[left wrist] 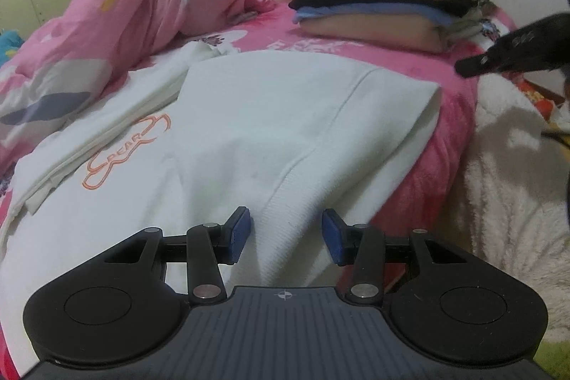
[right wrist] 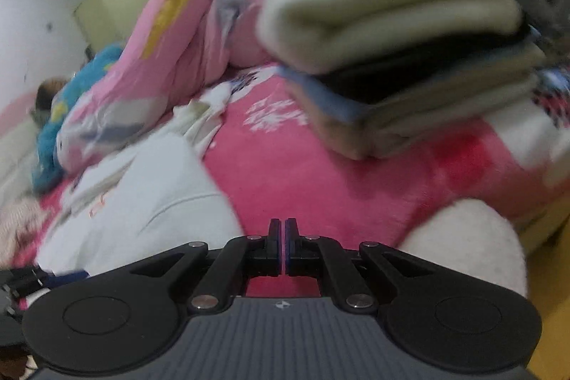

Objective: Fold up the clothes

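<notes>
Fabric this soft will sag, so you should pinch the white garment [left wrist: 270, 130], spread on the pink bedspread [right wrist: 302, 173], at its ribbed hem. Your left gripper [left wrist: 286, 234] gapes over that hem; your right gripper [right wrist: 284, 246] is clenched empty.

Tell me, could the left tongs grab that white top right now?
Probably yes: the left tongs are open, the white top's ribbed edge lies between their pads, and nothing blocks them.
</notes>
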The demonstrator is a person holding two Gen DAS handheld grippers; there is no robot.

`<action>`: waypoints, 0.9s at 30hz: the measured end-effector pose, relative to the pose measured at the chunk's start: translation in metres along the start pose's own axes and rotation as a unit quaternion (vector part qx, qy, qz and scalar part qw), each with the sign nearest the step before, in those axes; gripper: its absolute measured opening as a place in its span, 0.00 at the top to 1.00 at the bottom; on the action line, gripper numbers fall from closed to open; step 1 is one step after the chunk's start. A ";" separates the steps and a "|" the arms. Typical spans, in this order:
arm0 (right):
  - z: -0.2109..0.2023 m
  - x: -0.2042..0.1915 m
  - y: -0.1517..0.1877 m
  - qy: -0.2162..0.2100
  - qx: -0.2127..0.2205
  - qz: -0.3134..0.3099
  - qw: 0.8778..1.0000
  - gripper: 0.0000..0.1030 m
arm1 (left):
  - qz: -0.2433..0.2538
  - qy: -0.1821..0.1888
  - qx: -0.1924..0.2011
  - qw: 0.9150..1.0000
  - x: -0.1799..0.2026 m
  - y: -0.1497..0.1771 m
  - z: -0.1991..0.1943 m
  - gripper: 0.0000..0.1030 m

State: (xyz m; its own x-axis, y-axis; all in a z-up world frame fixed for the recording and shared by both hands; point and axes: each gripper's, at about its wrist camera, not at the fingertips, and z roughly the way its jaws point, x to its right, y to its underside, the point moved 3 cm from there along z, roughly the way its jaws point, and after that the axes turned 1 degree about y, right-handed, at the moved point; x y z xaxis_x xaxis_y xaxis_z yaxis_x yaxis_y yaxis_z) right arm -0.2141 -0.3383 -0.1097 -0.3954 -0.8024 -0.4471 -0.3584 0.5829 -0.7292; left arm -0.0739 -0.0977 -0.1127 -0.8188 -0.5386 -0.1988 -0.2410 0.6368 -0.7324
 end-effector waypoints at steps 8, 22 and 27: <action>0.014 -0.011 -0.002 -0.137 -0.073 0.078 0.985 0.82 | 0.003 -0.002 -0.001 1.000 0.002 0.002 -0.002 0.57; 0.054 0.015 0.013 -0.142 -0.128 0.219 0.957 0.68 | -0.028 -0.006 -0.017 0.999 -0.015 0.030 -0.021 0.57; 0.057 0.015 0.013 -0.200 -0.112 0.268 0.936 0.65 | -0.028 -0.010 -0.016 0.999 -0.015 0.033 -0.024 0.57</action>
State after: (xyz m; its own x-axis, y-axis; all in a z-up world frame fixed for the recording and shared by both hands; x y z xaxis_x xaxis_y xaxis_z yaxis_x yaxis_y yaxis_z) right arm -0.1759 -0.3498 -0.1552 -0.2375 -0.3440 -0.9084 -0.3858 0.8917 -0.2368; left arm -0.0820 -0.0559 -0.1182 -0.7932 -0.5845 -0.1708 -0.3030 0.6221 -0.7220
